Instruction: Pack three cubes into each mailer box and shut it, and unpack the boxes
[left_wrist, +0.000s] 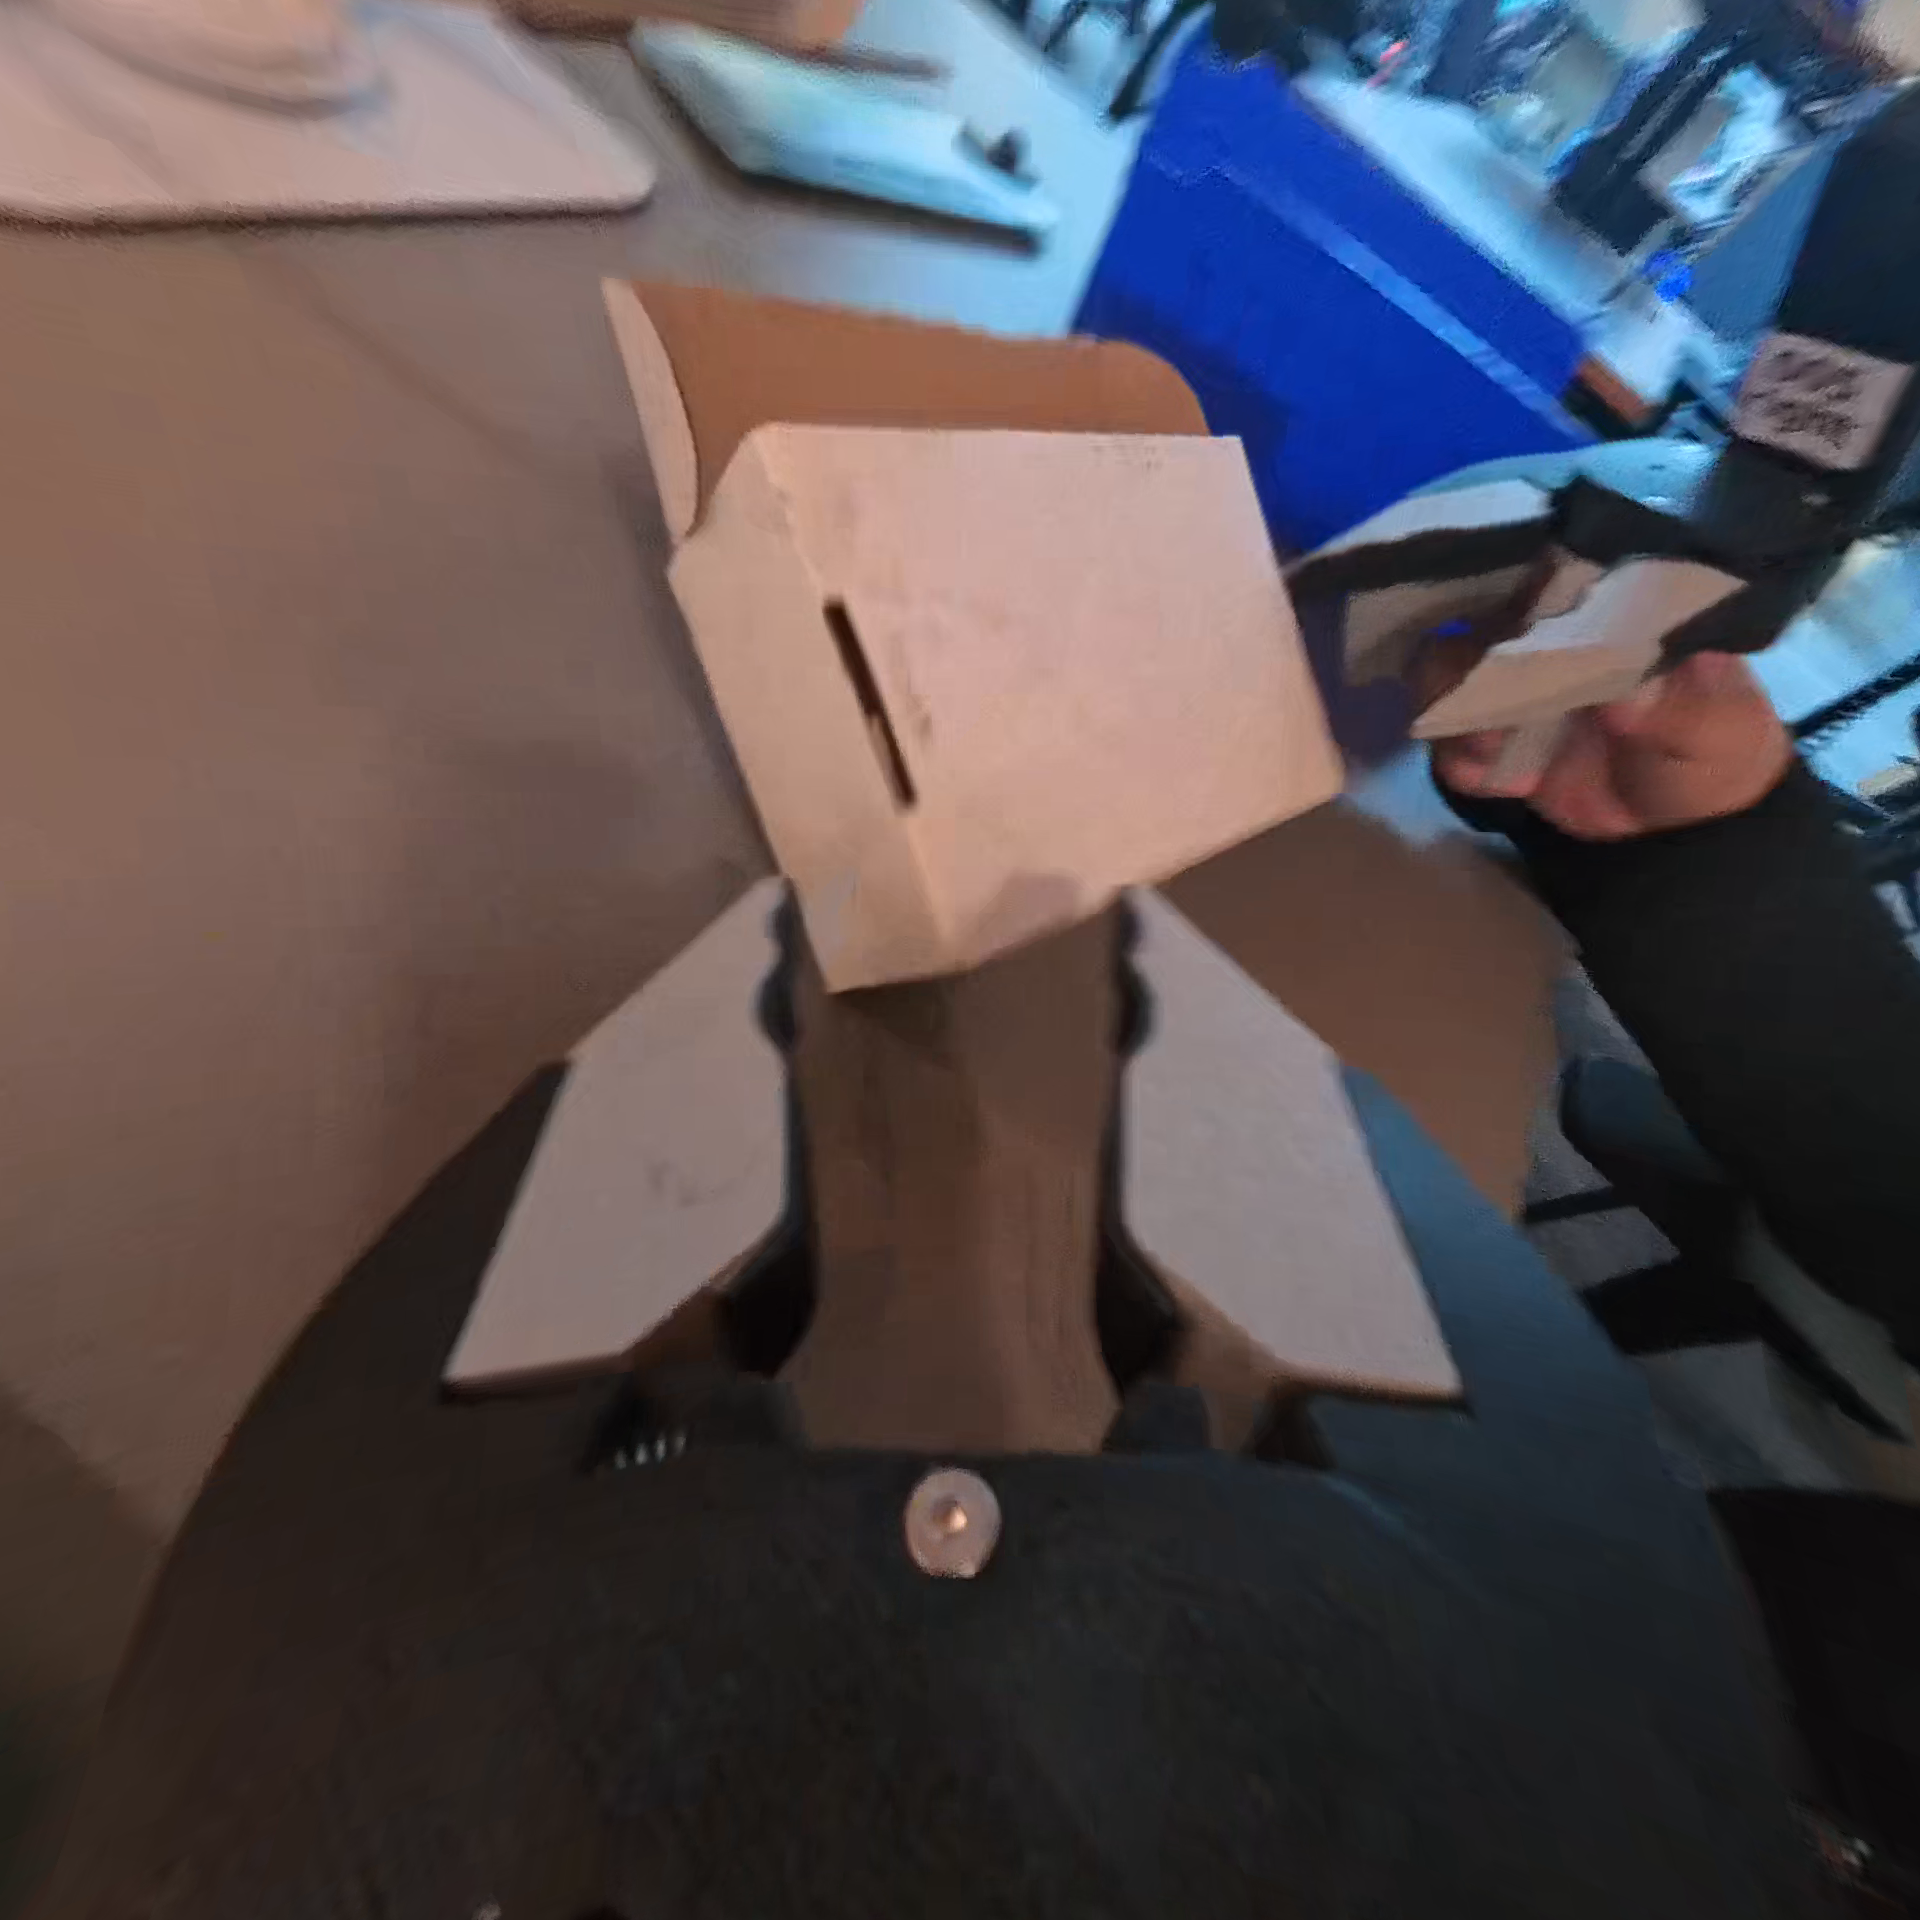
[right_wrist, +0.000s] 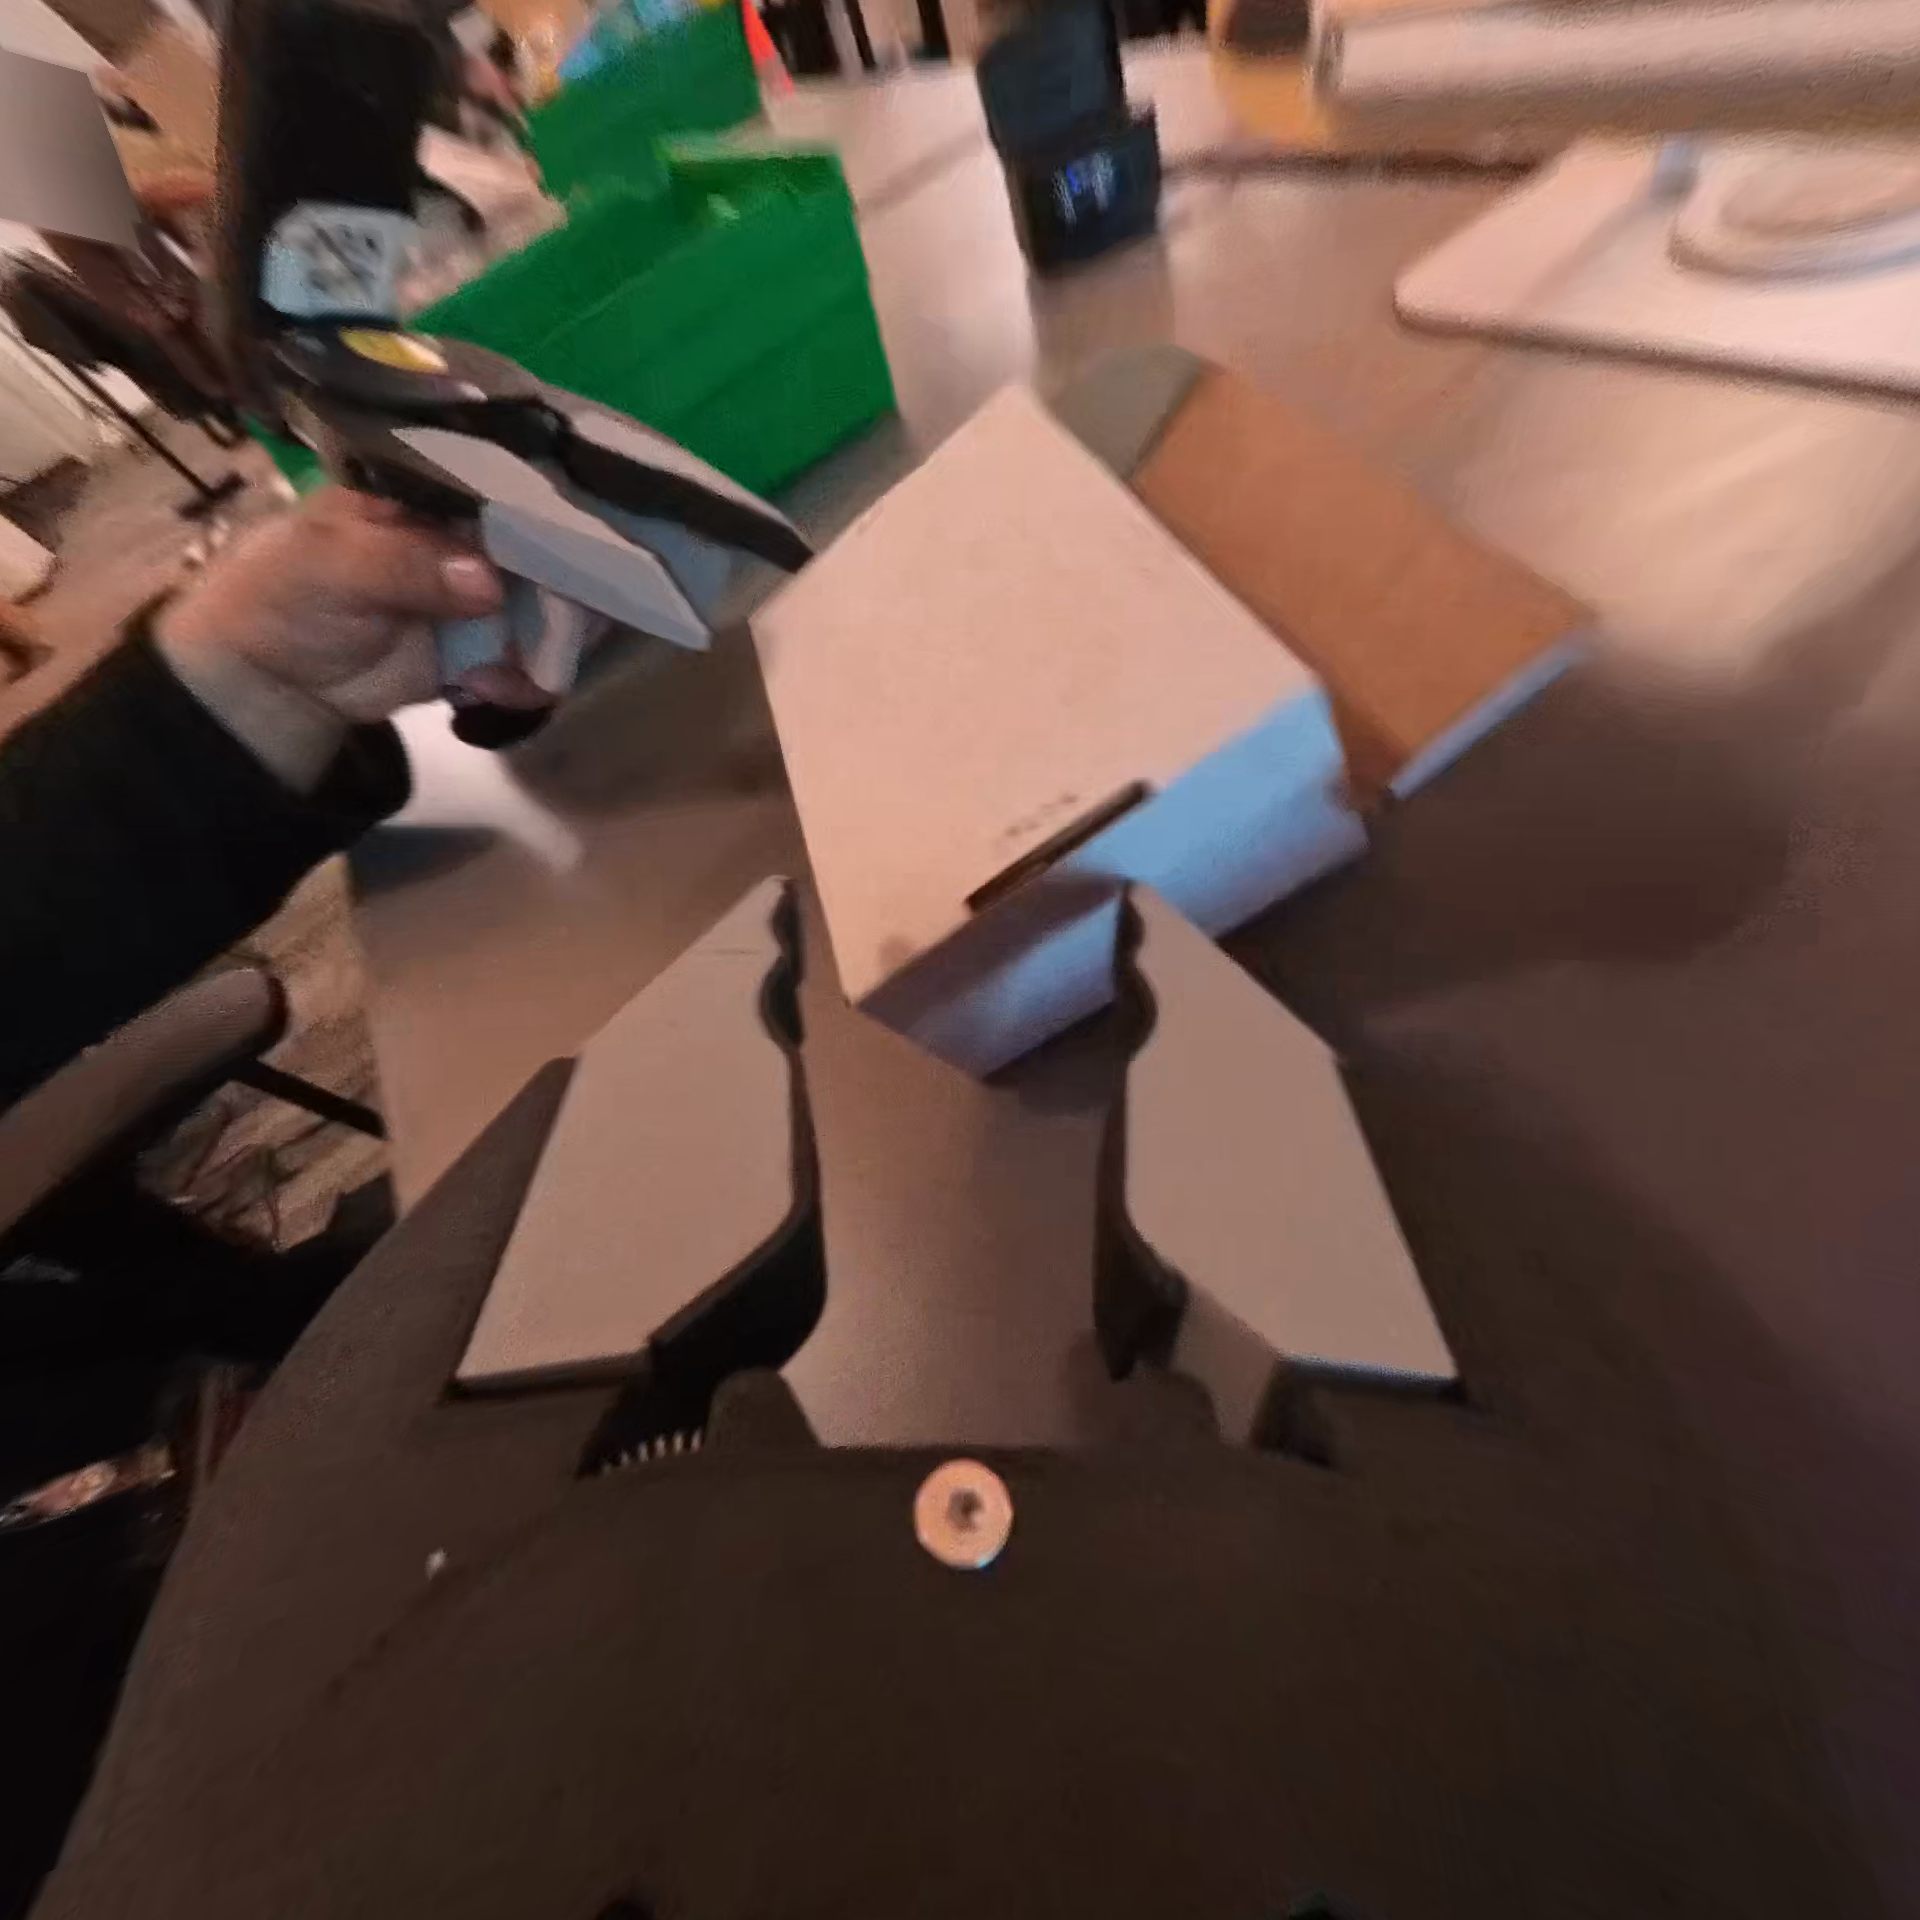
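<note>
No readable writing anywhere, just a blurry square tag (right_wrist: 330, 260) on top of the left tongs (left_wrist: 956, 935). The white box (left_wrist: 997, 686) sits mid-frame, tilted, brown lid flap (left_wrist: 894, 364) open behind it, above the brown worktop (left_wrist: 312, 727). Both tongs look released, nothing pinched, a box corner right at each pair's tips. Right tongs (right_wrist: 961, 940) come in from the right edge of the left view, hand (left_wrist: 1621, 758) on the grip.
</note>
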